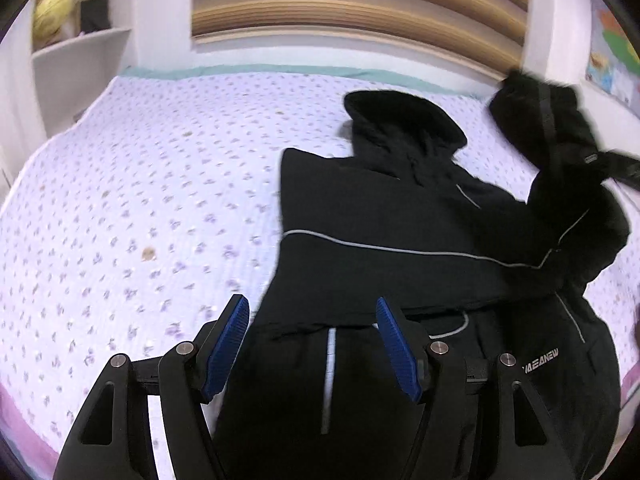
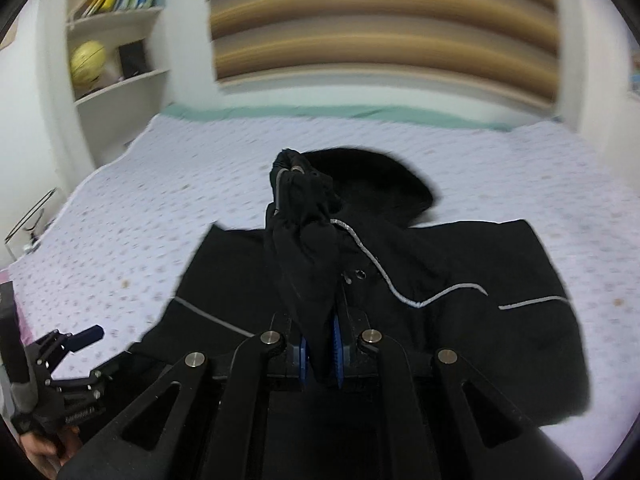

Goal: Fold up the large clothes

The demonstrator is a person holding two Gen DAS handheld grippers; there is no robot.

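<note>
A black hooded jacket (image 1: 380, 216) with thin grey piping lies on a bed with a white, purple-flowered cover (image 1: 140, 200). Its hood points to the headboard. My left gripper (image 1: 312, 316) is open and empty, hovering over the jacket's lower left part. My right gripper (image 2: 320, 344) is shut on the jacket's sleeve (image 2: 304, 240) and holds it raised above the jacket body (image 2: 480, 320). In the left wrist view the lifted sleeve (image 1: 560, 140) hangs at the upper right. The left gripper (image 2: 76, 340) also shows at the lower left of the right wrist view.
A striped wooden headboard (image 1: 360, 0) stands at the far end of the bed. A white shelf unit (image 2: 116, 60) with books and a yellow ball (image 2: 88, 60) stands at the far left. A wire rack (image 2: 28, 216) sits by the bed's left edge.
</note>
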